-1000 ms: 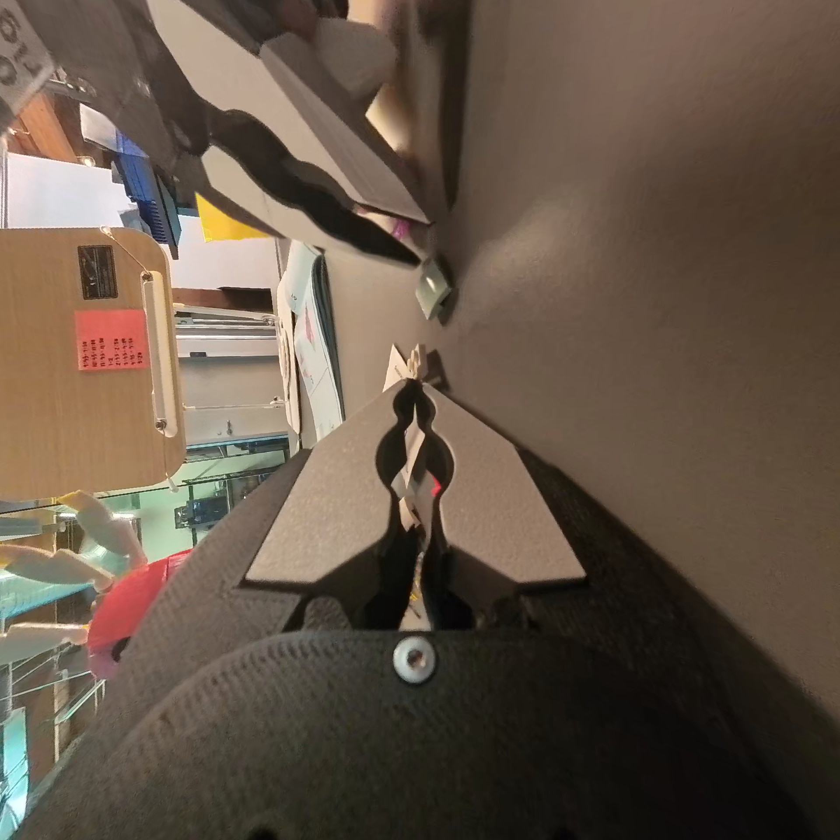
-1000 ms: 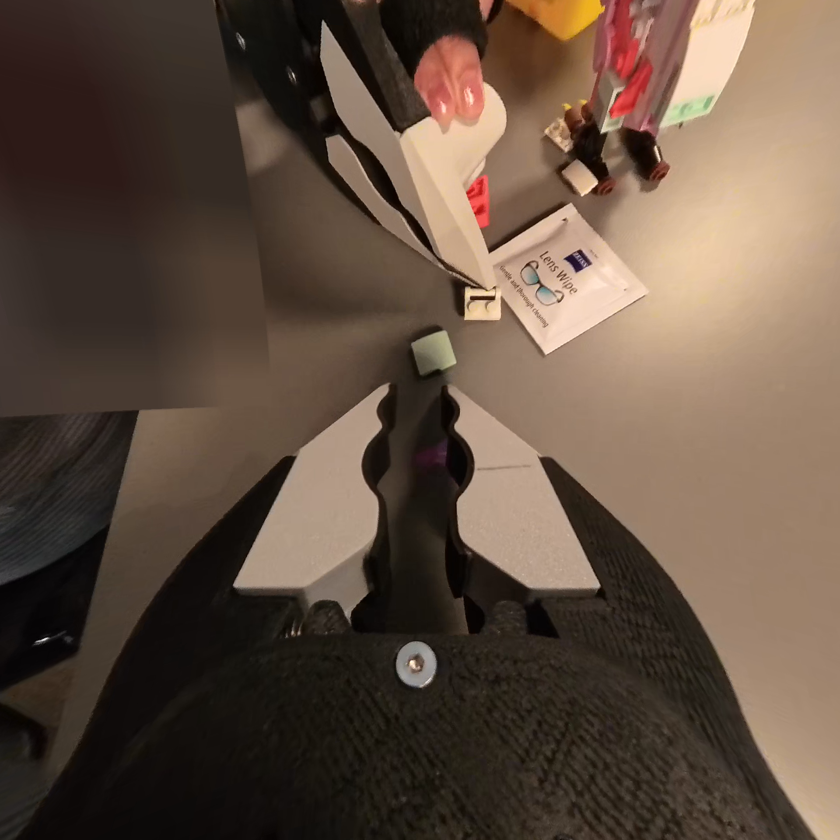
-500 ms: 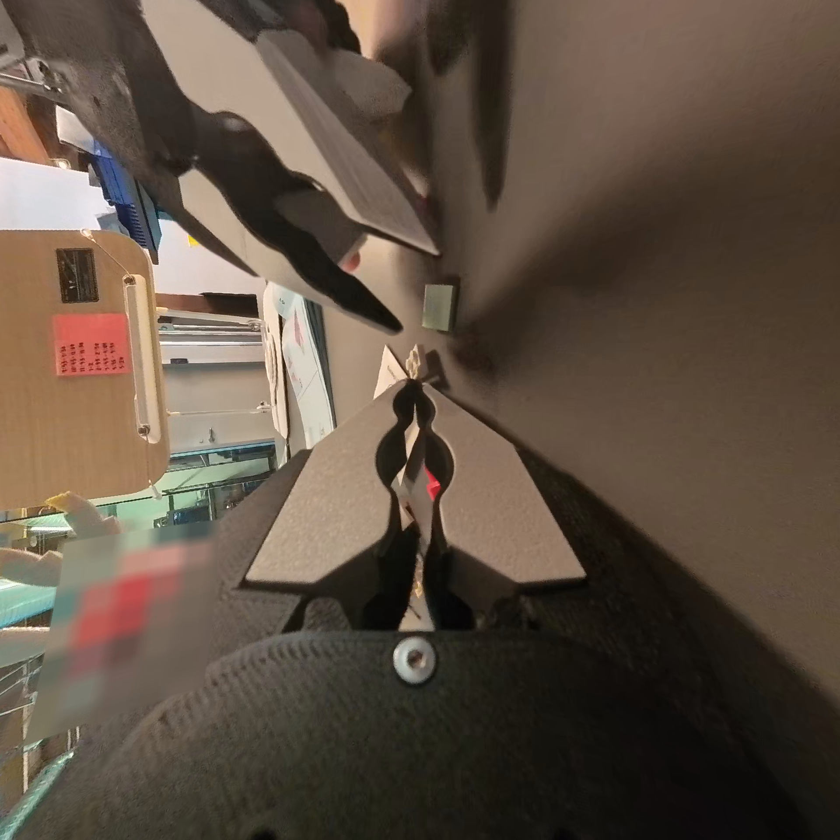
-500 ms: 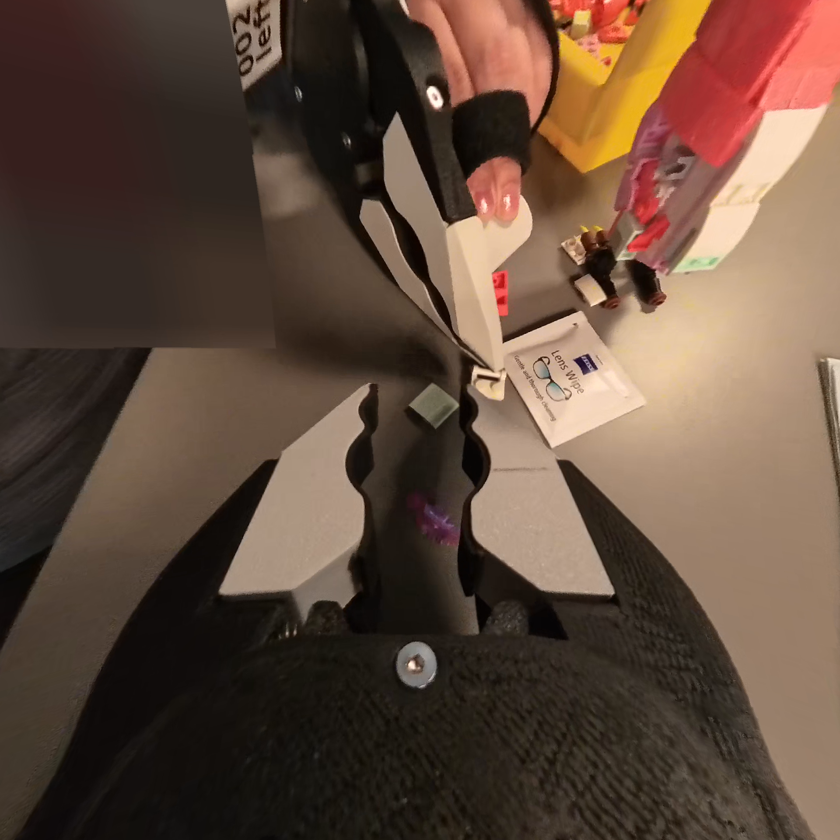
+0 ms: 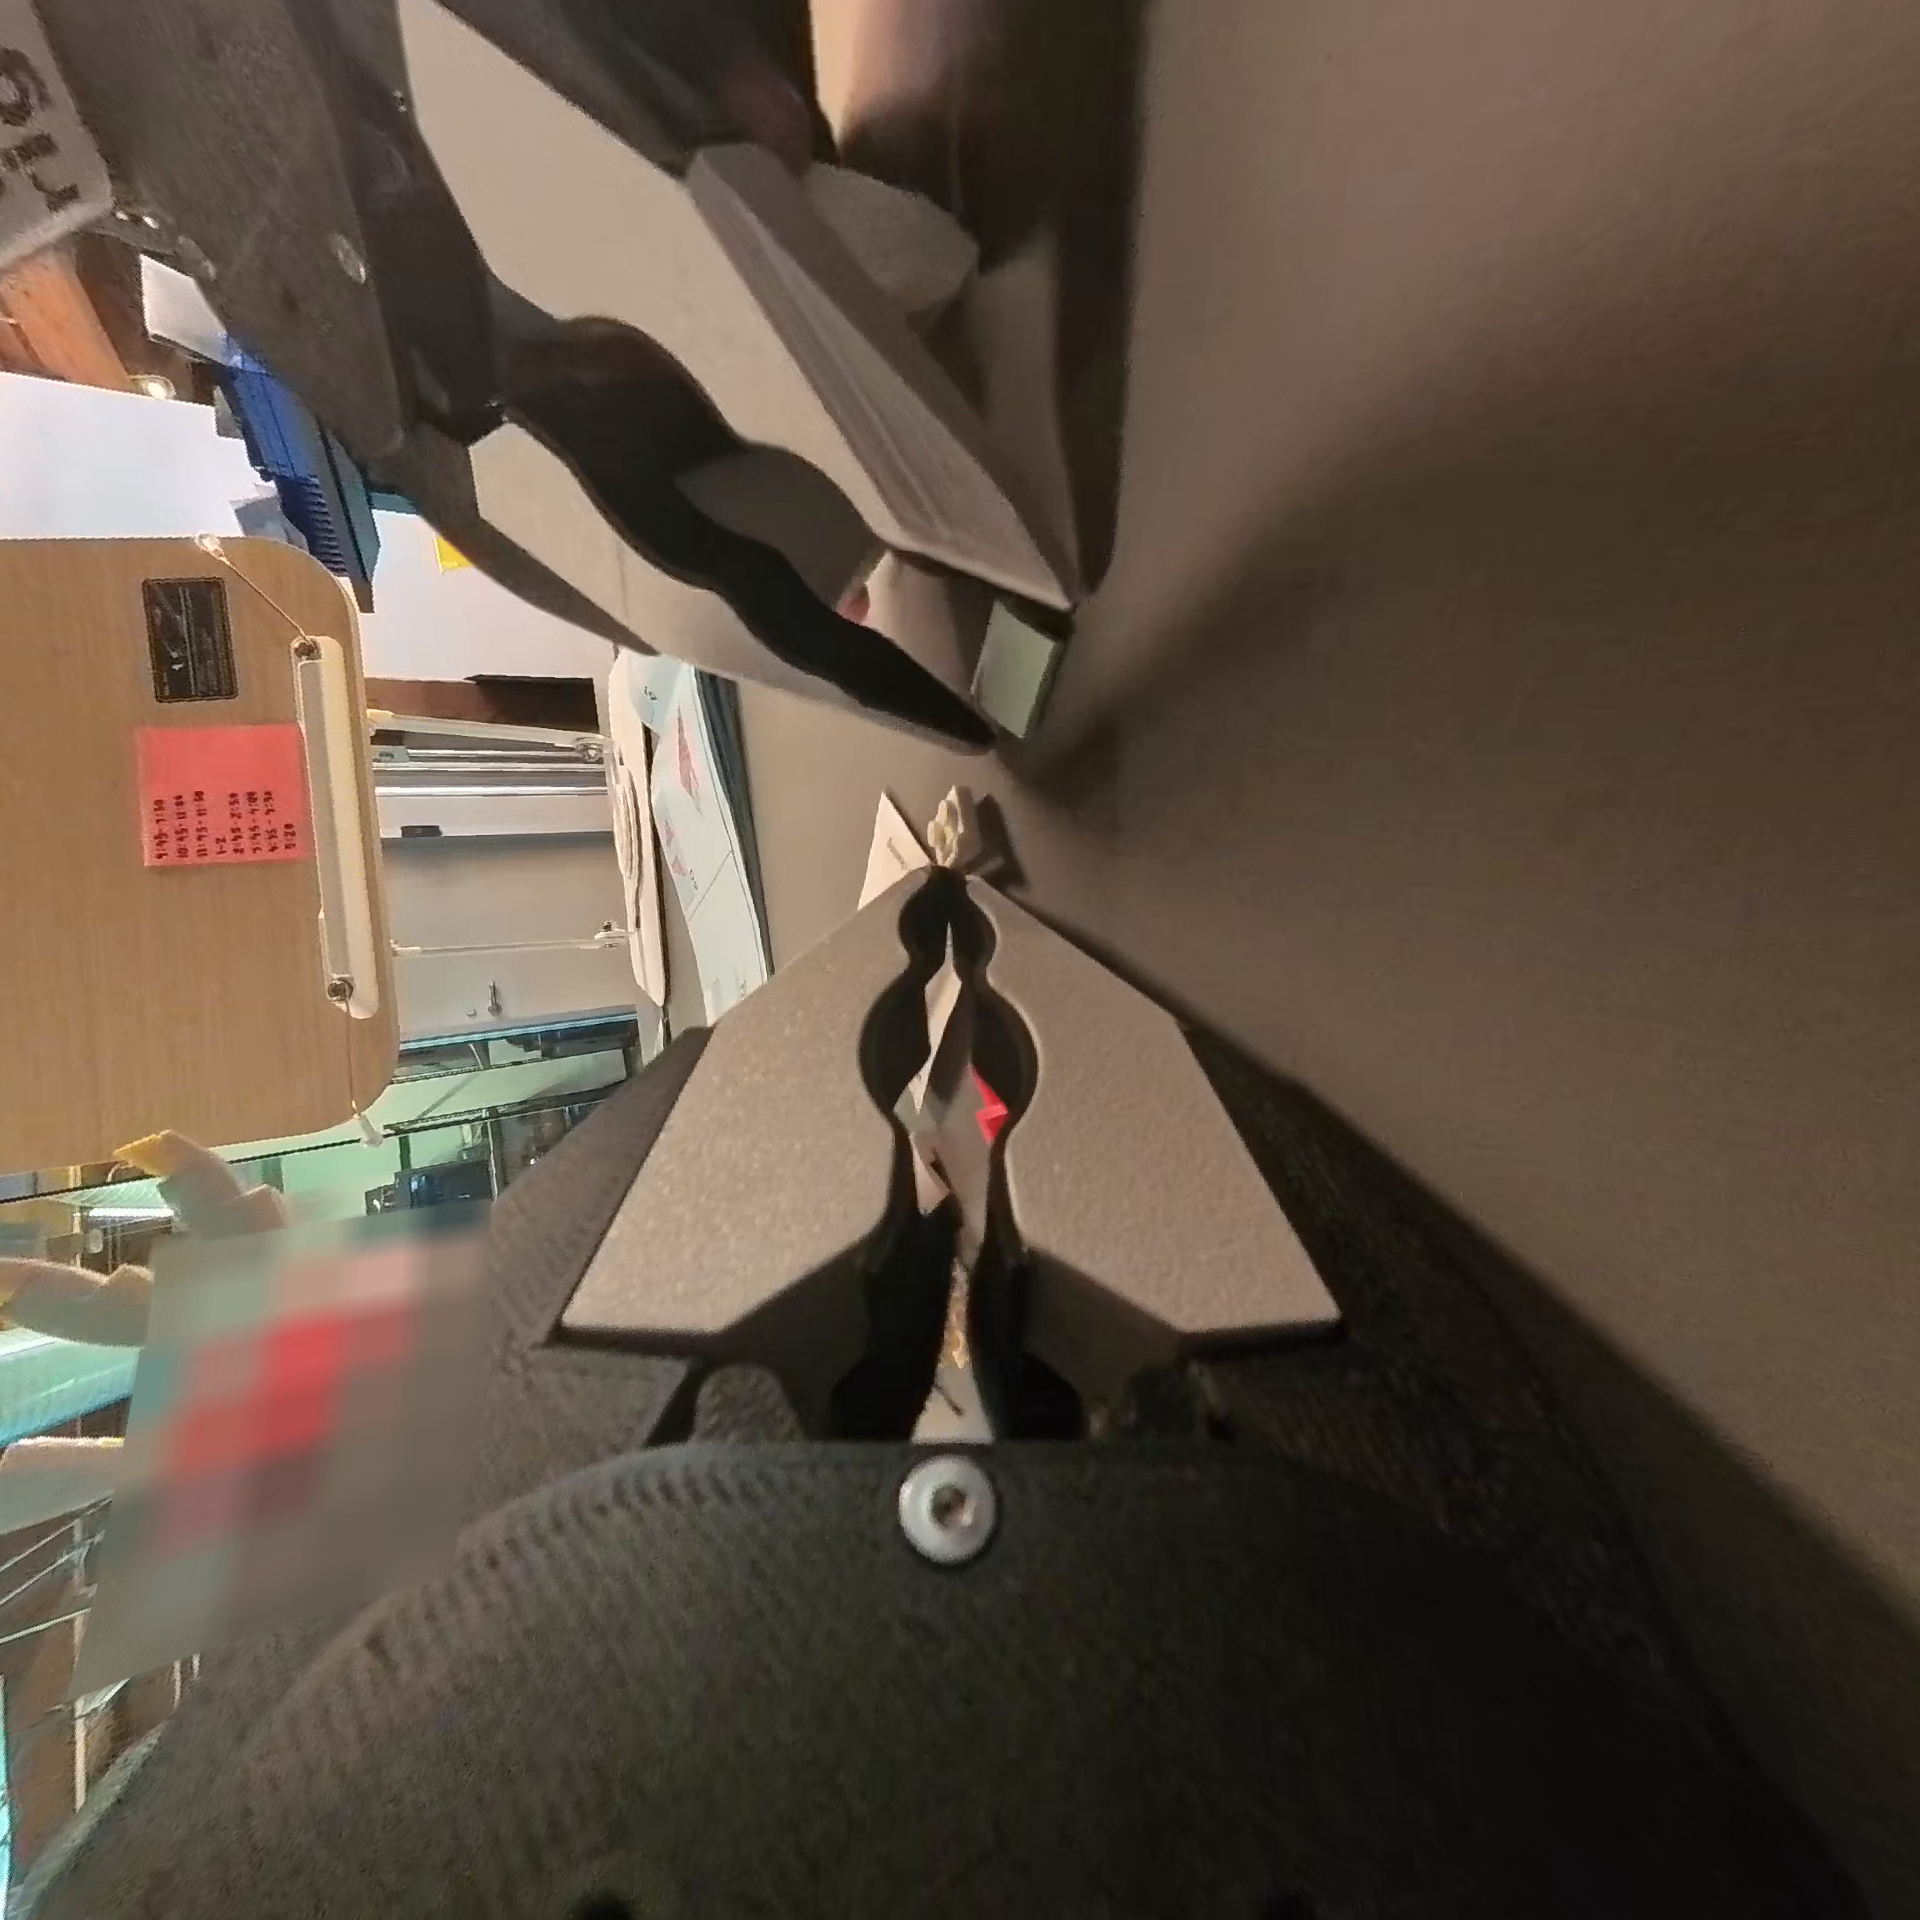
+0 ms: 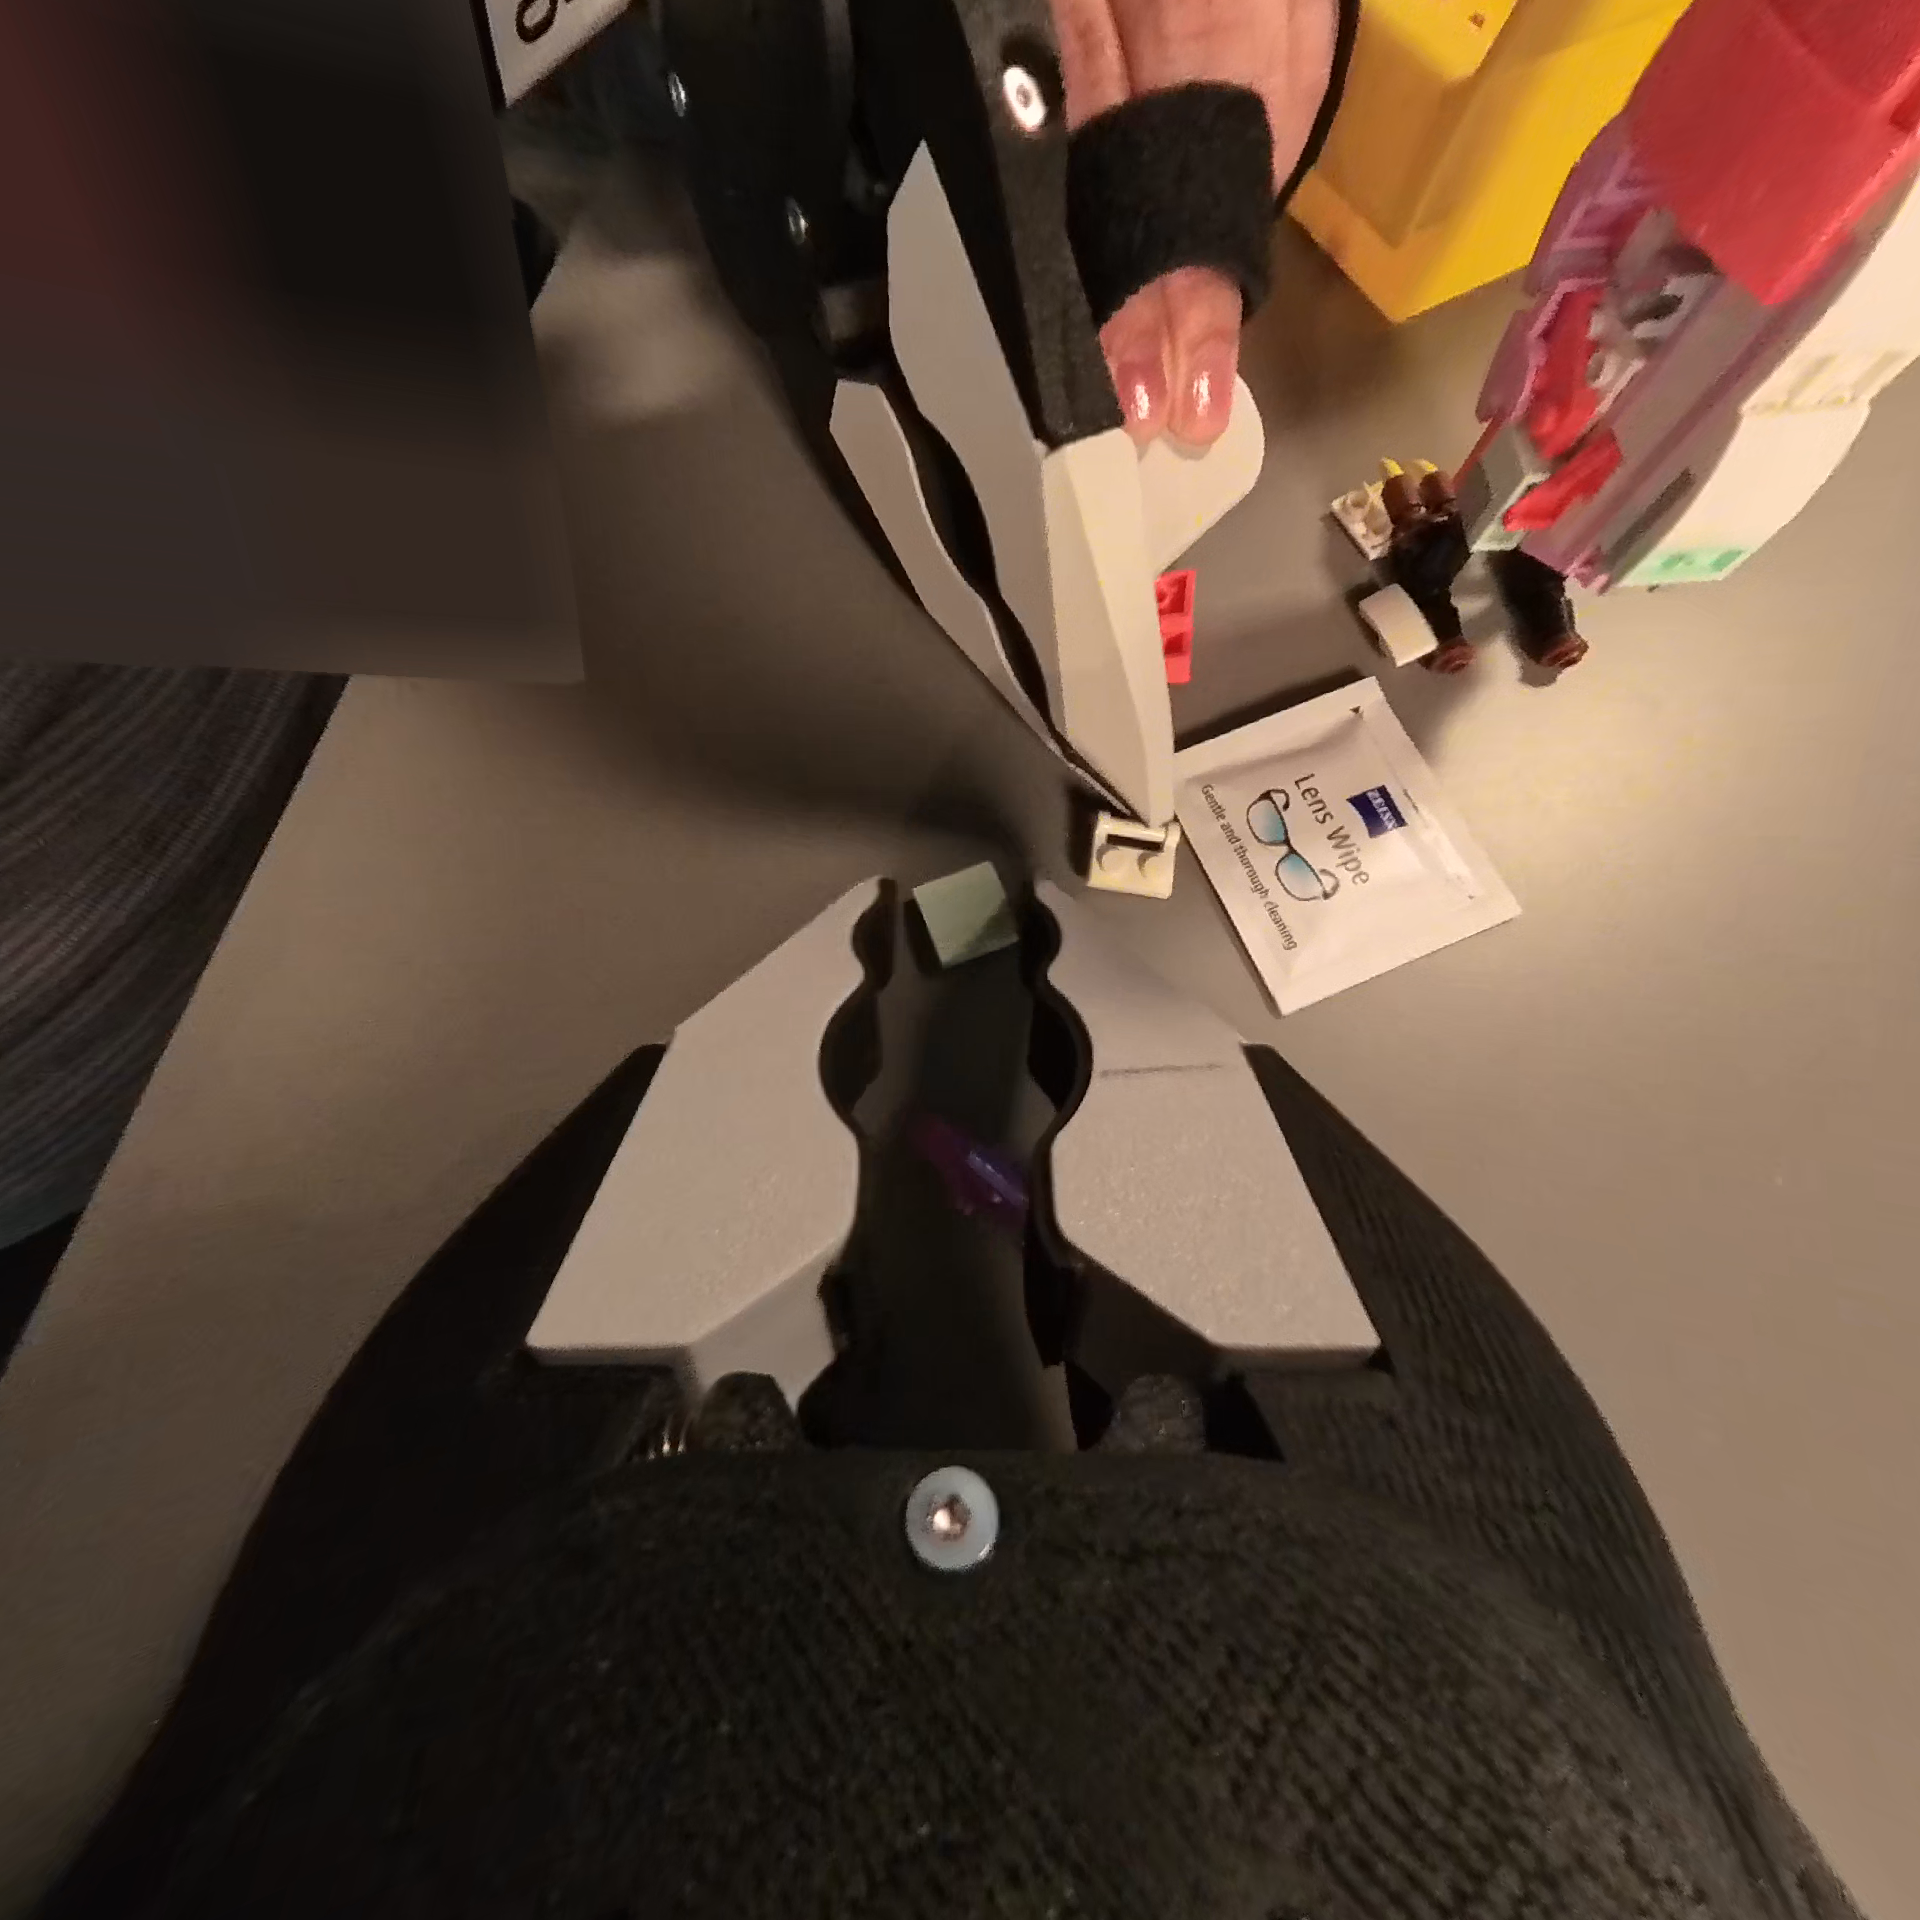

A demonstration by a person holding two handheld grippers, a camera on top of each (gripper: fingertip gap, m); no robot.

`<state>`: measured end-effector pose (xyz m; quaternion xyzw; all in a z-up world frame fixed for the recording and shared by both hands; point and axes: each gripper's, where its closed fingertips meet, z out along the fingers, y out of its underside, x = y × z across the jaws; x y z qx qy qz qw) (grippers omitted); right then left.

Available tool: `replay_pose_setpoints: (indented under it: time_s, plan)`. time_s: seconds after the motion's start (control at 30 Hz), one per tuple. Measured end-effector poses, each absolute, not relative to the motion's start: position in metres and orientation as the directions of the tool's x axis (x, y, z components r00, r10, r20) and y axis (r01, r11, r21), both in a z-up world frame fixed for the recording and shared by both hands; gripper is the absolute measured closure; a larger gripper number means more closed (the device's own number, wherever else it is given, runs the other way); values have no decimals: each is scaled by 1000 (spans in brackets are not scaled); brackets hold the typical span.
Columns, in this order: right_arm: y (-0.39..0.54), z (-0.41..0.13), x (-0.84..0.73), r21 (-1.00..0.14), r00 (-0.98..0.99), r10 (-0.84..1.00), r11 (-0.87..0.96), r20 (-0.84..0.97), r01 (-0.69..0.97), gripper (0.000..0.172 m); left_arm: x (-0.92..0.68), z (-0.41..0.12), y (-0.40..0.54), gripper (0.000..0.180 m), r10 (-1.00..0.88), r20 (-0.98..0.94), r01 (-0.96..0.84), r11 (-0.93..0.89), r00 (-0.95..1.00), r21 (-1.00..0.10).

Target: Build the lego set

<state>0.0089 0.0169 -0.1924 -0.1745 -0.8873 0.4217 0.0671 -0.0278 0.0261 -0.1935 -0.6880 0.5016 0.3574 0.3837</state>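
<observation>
Pale green square block (image 6: 961, 920) lies on the grey tabletop (image 6: 1558, 1195) between the fingertips of the right hand-held gripper (image 6: 958, 909), whose pads stand apart around it; a gap shows on the left, so it is not clamped. The left hand-held gripper (image 6: 1117, 805) is clenched, its tips pressing a cream studded brick (image 6: 1127, 857) beside a white wipe sachet (image 6: 1340, 831).

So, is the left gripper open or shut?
Shut: the left gripper has its fingers meeting at the tips, against a small cream brick on the table.
</observation>
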Motion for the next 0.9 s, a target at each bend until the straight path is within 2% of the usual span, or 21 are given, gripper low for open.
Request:
replay_pose_setpoints:
  time_s: [0.03,0.17,0.33,0.57,0.83,0.9]
  plan:
    - [17,-193,8,-770,-931,365,592,-6,237,155,-28,-193,26,180,-416,-877,-965,-202,240,-168]
    - [22,-192,9,-754,-928,373,614,19,232,156,-28,-193,26,180,-413,-881,-966,-200,232,-161]
    - [30,-173,-16,-823,-859,512,495,17,278,157,-26,-193,26,180,-410,-888,-972,-190,208,-139]
    - [27,-188,-19,-778,-837,546,506,-46,373,157,-24,-193,27,180,-406,-898,-978,-184,171,-103]
    - [26,-189,-18,-778,-835,546,495,-68,387,157,-20,-193,26,180,-393,-905,-983,-141,162,-115]
    - [28,-188,-18,-780,-836,546,498,-56,378,157,-21,-193,25,180,-399,-889,-972,-161,222,-170]
